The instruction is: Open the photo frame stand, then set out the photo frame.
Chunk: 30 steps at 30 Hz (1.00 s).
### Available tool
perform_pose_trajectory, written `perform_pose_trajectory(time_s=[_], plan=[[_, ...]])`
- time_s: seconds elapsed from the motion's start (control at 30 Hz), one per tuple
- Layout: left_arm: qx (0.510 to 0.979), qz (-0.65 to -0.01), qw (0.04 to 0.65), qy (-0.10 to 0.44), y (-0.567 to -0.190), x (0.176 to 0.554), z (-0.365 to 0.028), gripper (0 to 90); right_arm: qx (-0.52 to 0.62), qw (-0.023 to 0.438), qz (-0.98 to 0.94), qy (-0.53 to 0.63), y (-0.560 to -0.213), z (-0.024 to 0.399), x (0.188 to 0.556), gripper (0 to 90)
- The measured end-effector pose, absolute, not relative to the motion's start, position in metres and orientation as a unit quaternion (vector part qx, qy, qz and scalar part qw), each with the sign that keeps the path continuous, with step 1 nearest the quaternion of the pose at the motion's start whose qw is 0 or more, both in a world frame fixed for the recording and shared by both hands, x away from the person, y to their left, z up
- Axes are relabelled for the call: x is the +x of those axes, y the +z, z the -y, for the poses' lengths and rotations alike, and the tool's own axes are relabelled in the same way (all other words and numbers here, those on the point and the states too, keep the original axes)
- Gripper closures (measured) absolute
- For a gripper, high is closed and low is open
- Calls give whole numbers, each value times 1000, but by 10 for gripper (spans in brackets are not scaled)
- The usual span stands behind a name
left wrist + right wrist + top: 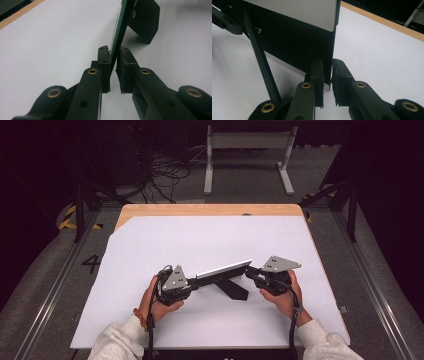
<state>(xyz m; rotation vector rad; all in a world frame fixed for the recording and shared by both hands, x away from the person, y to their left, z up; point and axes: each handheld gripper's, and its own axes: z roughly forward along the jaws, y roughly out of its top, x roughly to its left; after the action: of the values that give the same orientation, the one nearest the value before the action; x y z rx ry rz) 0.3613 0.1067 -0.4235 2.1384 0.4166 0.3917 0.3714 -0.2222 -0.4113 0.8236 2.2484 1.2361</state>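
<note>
- A person at a bench [150, 210] holds a flat panel [223, 268] up off the white sheet [200, 240], near the middle, a black flap [234, 288] hanging beneath it.
- The left hand-held gripper [113, 58] pinches the panel's left edge; the right hand-held gripper [327, 68] pinches its right corner.
- Both grips catch only a thin edge. By the look of it, an uneven pull or twist between the hands could let the panel slip out and drop onto the sheet.
</note>
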Motion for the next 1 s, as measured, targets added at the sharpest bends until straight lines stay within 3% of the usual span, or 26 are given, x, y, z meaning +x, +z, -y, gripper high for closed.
perform_pose_trajectory(time_s=[0.6, 1.0], plan=[[868, -158, 442, 161, -424, 354, -104, 831, 302, 216, -814, 447, -412, 217, 384, 789], [870, -155, 441, 159, -424, 355, -103, 831, 305, 189, -825, 437, -414, 231, 372, 674]])
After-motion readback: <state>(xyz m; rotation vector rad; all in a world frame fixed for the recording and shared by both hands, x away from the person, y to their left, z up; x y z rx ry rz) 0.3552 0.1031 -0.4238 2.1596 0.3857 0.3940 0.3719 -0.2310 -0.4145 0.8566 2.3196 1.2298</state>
